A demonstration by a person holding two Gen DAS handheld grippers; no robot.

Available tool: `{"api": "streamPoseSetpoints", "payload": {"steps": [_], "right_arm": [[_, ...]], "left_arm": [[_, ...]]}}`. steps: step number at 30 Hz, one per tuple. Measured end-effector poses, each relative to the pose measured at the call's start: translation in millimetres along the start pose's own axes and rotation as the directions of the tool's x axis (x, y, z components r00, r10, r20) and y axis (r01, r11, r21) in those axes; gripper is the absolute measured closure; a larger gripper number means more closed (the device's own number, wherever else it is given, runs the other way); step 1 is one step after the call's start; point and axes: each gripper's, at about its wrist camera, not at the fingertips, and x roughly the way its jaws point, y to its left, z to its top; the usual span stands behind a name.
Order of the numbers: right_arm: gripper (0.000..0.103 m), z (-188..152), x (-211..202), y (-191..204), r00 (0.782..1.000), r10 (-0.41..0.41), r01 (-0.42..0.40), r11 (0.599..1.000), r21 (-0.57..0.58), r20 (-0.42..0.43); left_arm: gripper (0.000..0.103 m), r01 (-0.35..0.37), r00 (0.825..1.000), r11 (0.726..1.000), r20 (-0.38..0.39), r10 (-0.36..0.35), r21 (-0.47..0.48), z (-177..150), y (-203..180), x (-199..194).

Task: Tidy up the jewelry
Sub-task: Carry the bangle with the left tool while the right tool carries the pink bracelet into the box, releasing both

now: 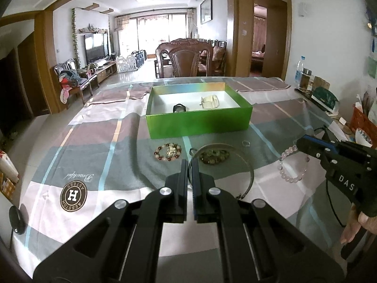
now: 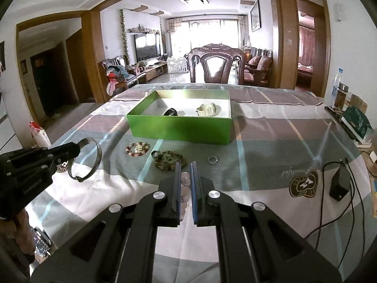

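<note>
A green box [image 1: 198,122] [image 2: 179,128] stands mid-table and holds a black watch [image 1: 179,108] [image 2: 170,112] and a cream watch [image 1: 210,101] [image 2: 208,109]. My left gripper [image 1: 190,162] [image 2: 76,149] is shut on a silver bangle [image 1: 247,165] [image 2: 93,161] and holds it above the cloth. My right gripper [image 2: 186,165] [image 1: 299,142] is shut on a pink bead bracelet [image 1: 293,165] [image 2: 185,186], lifted off the table. On the cloth lie a red-and-white bead bracelet [image 1: 167,152] [image 2: 137,149], a green bead bracelet [image 1: 214,156] [image 2: 169,160] and a small ring [image 1: 245,143] [image 2: 213,159].
The table has a checked cloth [image 1: 99,141] under glass. A bottle and jar [image 2: 339,92], a green pack [image 2: 357,120] and a black adapter with cables [image 2: 339,184] sit along the right edge. A wooden chair [image 1: 186,61] stands behind the table.
</note>
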Motion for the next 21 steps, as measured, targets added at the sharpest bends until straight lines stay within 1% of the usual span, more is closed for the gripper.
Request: {"api": "streamPoseSetpoints", "payload": {"steps": [13,21], "right_arm": [[0.095,-1.0,-4.1,2.4,1.000,0.001,-0.001,1.000,0.000,0.003],[0.095,-2.2,-8.2,3.4,1.000,0.002,-0.002,1.000,0.003,-0.001]], "left_arm": [[0.100,0.008,1.000,1.000,-0.009,-0.007,0.015,-3.5,-3.9,-8.7],[0.100,0.010,1.000,1.000,-0.026,-0.010,0.016,-7.4,-4.6,-5.1]]}}
